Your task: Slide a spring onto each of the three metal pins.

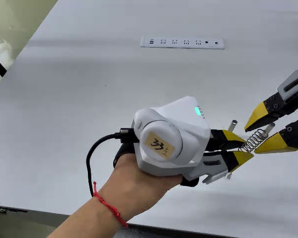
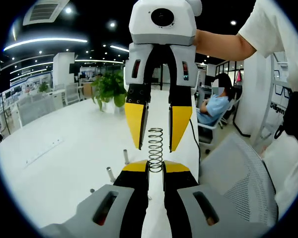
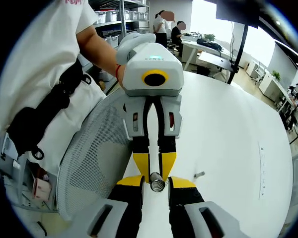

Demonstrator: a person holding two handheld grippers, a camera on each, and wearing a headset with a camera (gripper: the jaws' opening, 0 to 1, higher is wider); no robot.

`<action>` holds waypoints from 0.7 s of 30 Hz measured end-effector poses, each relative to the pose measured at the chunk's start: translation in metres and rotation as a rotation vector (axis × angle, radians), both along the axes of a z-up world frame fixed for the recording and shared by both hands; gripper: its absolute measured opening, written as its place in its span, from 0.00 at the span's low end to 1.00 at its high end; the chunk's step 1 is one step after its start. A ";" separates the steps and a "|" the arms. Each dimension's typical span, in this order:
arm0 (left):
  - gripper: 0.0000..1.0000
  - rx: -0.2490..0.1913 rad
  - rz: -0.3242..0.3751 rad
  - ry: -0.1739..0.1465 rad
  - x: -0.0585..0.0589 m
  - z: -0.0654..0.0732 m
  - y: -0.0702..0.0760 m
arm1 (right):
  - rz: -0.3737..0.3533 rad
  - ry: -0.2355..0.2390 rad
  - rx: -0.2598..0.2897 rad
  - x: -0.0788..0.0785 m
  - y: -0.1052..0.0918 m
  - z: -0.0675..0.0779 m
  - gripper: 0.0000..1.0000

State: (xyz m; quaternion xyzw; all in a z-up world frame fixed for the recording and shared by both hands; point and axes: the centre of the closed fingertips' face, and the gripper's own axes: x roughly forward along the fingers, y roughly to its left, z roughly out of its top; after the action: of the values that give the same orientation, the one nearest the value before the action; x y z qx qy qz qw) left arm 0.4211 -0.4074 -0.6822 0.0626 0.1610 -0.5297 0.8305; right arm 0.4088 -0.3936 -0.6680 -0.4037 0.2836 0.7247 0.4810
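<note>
**Spring caught between two grippers**

The left gripper (image 2: 155,167) has its fingers clamped on one end of the spring (image 1: 253,140). The right gripper (image 3: 157,184) holds its fingers apart around the other end, possibly touching it. Upright pins (image 2: 125,156) stand nearby on the surface (image 1: 114,99).

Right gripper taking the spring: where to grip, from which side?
Probably the free-end coils of the spring, pinched across its width. The left gripper clamps the other end, so the right gripper comes end-on from opposite, jaws straddling the coil as now.
</note>
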 end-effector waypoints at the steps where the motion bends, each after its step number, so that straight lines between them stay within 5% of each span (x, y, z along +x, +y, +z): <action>1: 0.07 0.001 0.000 0.000 0.000 0.000 0.000 | 0.013 -0.003 -0.011 -0.001 -0.001 -0.001 0.16; 21: 0.07 -0.011 -0.007 0.003 -0.003 0.001 0.000 | 0.060 -0.015 -0.049 -0.002 0.000 -0.004 0.08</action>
State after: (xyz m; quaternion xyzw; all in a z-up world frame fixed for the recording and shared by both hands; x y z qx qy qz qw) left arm 0.4180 -0.4074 -0.6816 0.0577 0.1589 -0.5334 0.8288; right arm 0.4070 -0.3938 -0.6719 -0.4291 0.2855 0.7286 0.4510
